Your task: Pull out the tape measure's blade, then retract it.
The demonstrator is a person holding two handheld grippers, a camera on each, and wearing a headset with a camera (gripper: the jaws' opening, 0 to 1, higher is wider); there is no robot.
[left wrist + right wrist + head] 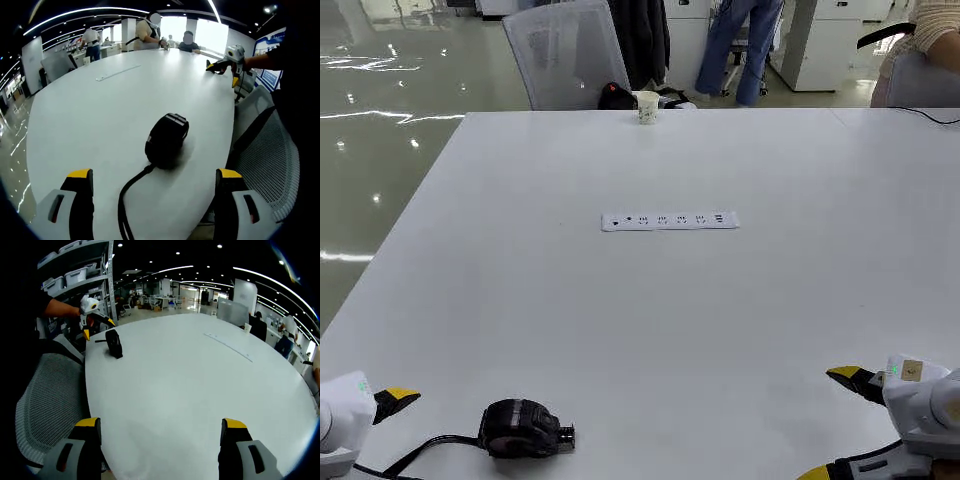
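Left gripper (154, 175) jaws gape empty, tape measure (167, 140) just ahead; right gripper (161, 423) likewise, well apart.

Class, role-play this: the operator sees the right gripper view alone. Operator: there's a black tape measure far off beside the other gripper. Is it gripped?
Observer: No. The left gripper is open, and the tape measure lies untouched on the table ahead of it.
Operator: Any blade out?
Observer: None. In the head view just a small end tab shows at the case, on the side towards the right gripper.
Operator: Anything trailing?
Observer: A black strap runs back between the left gripper's jaws.
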